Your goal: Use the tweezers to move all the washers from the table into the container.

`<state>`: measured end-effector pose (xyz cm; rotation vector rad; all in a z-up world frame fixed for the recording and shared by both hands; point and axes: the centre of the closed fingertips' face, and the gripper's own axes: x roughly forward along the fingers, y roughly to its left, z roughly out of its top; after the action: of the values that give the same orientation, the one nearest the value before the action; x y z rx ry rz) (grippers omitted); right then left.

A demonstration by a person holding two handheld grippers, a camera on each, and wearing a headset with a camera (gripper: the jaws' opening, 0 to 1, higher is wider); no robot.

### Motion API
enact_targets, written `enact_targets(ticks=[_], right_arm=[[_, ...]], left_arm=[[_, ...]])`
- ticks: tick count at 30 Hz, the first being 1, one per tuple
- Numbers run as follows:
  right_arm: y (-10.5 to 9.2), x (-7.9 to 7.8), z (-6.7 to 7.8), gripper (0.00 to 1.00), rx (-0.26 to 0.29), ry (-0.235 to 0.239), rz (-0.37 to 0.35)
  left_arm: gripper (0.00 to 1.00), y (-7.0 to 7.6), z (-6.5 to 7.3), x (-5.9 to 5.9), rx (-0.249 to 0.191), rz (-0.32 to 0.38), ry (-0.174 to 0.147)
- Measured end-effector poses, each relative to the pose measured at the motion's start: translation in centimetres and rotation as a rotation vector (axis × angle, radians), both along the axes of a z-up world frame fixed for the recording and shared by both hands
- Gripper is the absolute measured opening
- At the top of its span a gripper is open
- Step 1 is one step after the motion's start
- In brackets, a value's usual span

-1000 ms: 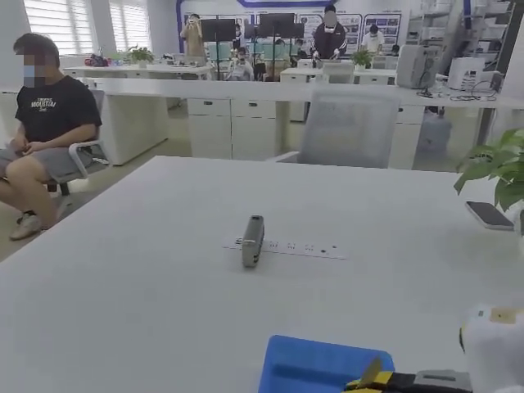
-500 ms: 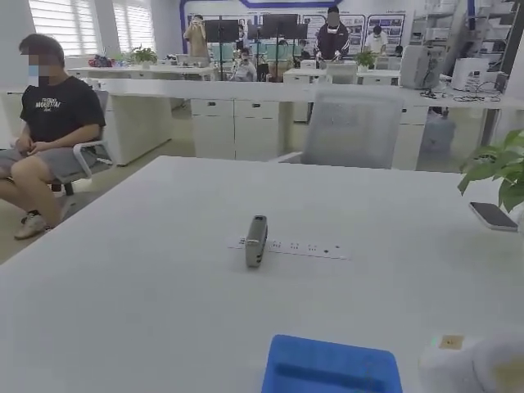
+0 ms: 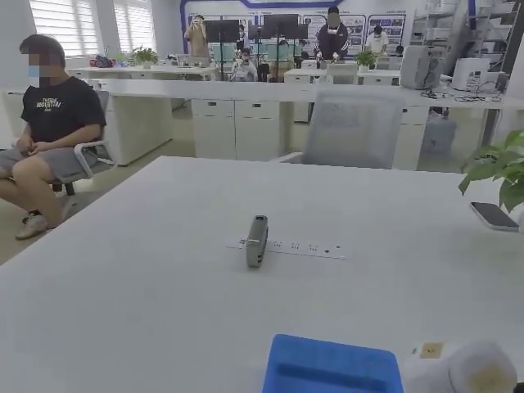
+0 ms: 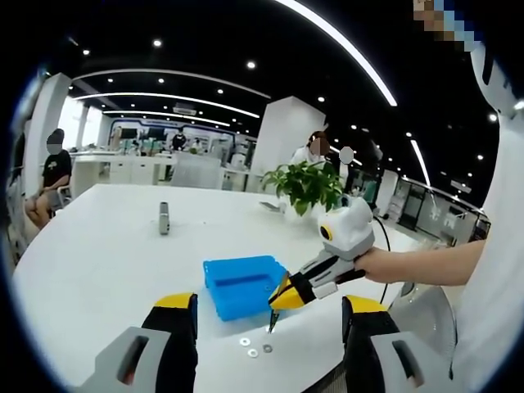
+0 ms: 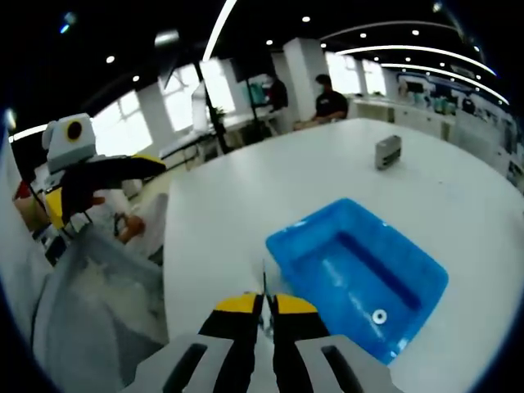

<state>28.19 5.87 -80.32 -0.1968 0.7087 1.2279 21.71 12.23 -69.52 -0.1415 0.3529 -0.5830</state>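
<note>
The light is bright and even. Daylight comes through the blinds (image 3: 57, 18) at the far left. Long strip lights (image 4: 336, 45) and small spots shine from a ceiling that looks dark in both gripper views. The white counter (image 3: 147, 303) looks pale, almost washed out, and the container (image 4: 243, 285) throws only a soft shadow. Both gripper views bend straight lines near their edges. The head view's near right corner is blurred.

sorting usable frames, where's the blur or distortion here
Head view: the right gripper at the bottom edge is blurred, the table sharp. Left gripper view: fisheye bends the table edge, washers tiny but crisp. Right gripper view: blue container warped.
</note>
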Motion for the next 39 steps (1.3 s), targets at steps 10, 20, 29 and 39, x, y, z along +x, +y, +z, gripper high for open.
enact_targets(ticks=[10,20,29,39], right_arm=[[-0.1,-0.4,0.0,0.02,-0.013,-0.020,0.021],[0.3,-1.5,-0.1,0.03,-0.016,-0.040,0.056],[1.4,-3.2,-0.2,0.03,-0.082,-0.216,0.192],[1.3,-3.4,-0.4,0.03,-0.129,-0.285,0.209]], left_arm=[[0.72,0.0,-0.1,-0.1,0.003,-0.003,0.001],[0.71,-0.1,-0.1,-0.1,0.009,-0.006,0.002],[0.71,-0.3,0.0,-0.2,0.012,-0.011,0.001],[0.71,-0.2,0.0,-0.2,0.011,-0.011,0.000]])
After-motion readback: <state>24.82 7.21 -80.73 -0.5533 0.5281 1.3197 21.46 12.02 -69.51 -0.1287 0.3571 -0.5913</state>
